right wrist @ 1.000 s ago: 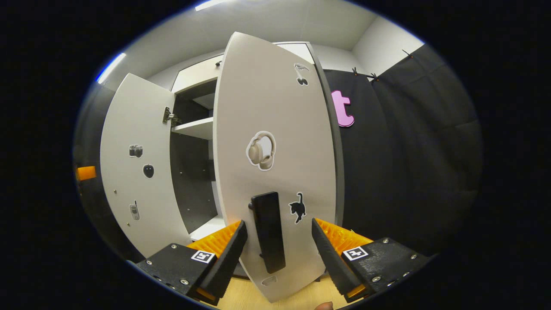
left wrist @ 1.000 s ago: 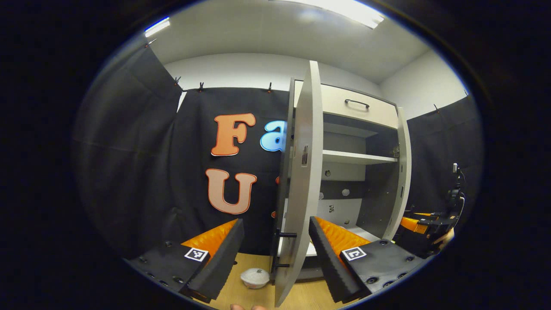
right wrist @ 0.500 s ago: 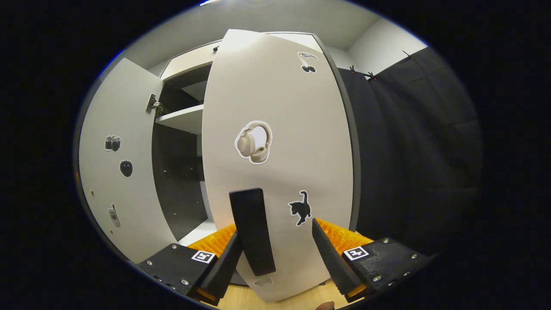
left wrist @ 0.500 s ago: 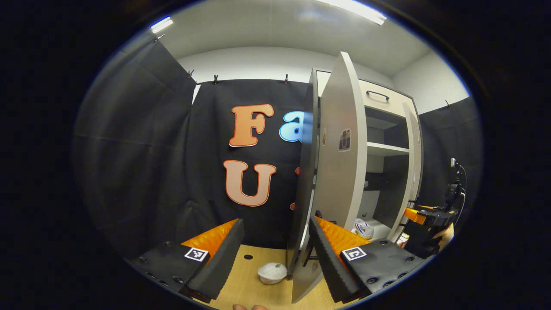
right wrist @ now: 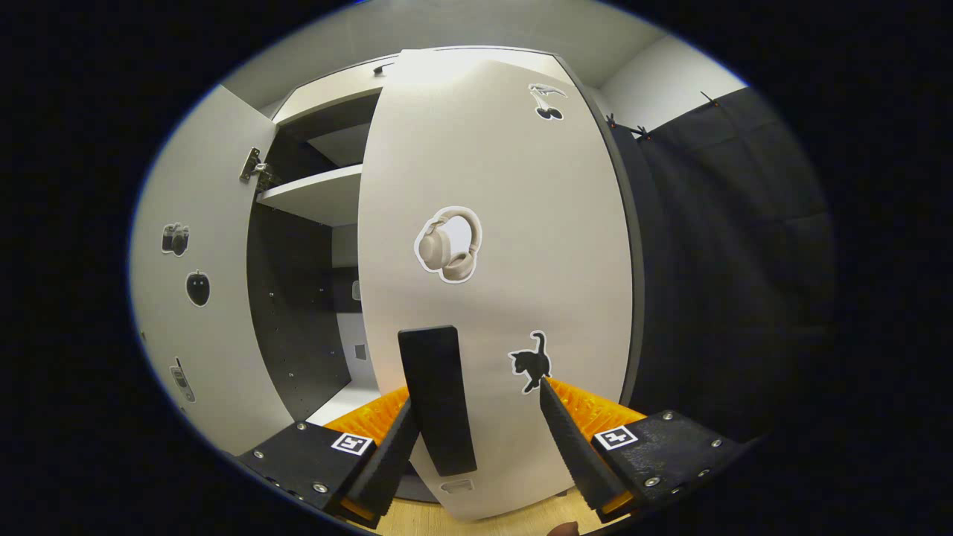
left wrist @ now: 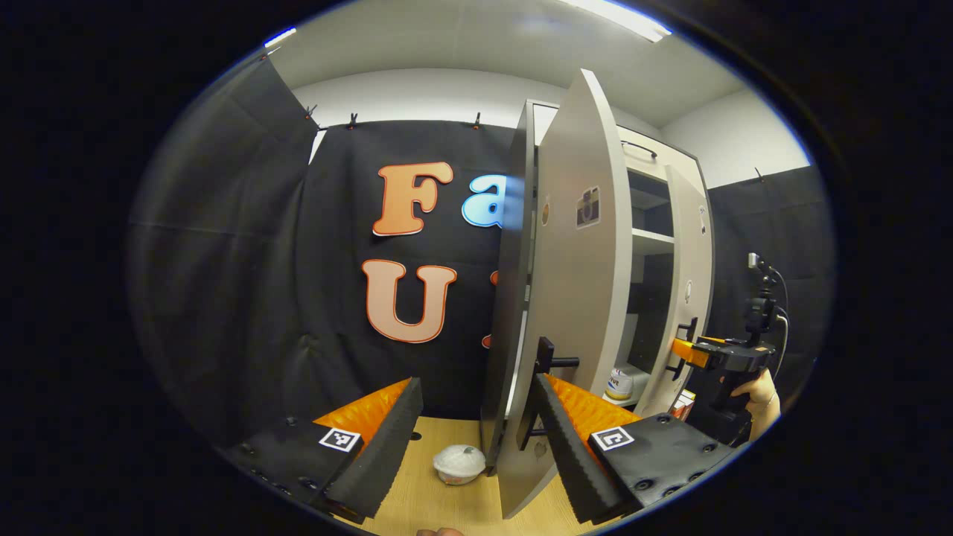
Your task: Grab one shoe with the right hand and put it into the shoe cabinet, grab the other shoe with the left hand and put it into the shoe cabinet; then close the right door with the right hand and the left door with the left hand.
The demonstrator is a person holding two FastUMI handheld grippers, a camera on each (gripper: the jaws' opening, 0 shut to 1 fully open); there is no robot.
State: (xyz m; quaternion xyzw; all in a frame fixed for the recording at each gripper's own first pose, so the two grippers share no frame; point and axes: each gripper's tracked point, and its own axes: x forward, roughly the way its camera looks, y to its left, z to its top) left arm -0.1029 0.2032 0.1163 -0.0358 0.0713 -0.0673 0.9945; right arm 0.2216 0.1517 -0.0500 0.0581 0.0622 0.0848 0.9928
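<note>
Straight ahead of us stands the shoe cabinet, pale with a dark inside, its top drawer and one shelf showing between two half-open doors. On its near left the left door swings edge-on toward us in the left gripper view, with a camera sticker high on its face and a dark bar handle low down. To the right, the right door faces us broadly in the right gripper view, carrying a headphones sticker, a cat sticker and a cherry sticker, with its own black handle near the bottom.

Our left gripper has its jaws wide open, holding nothing; the left door's lower edge and handle sit between them, the handle just beside the right finger. Our right gripper also has its jaws spread apart, the black handle standing between them close to the left finger; we cannot tell if it touches. From the left gripper view we see that right gripper far right at the door, a hand under it.

One shoe rests on the cabinet's bottom shelf. A small white lidded bowl sits on the wooden floor left of the left door.
</note>
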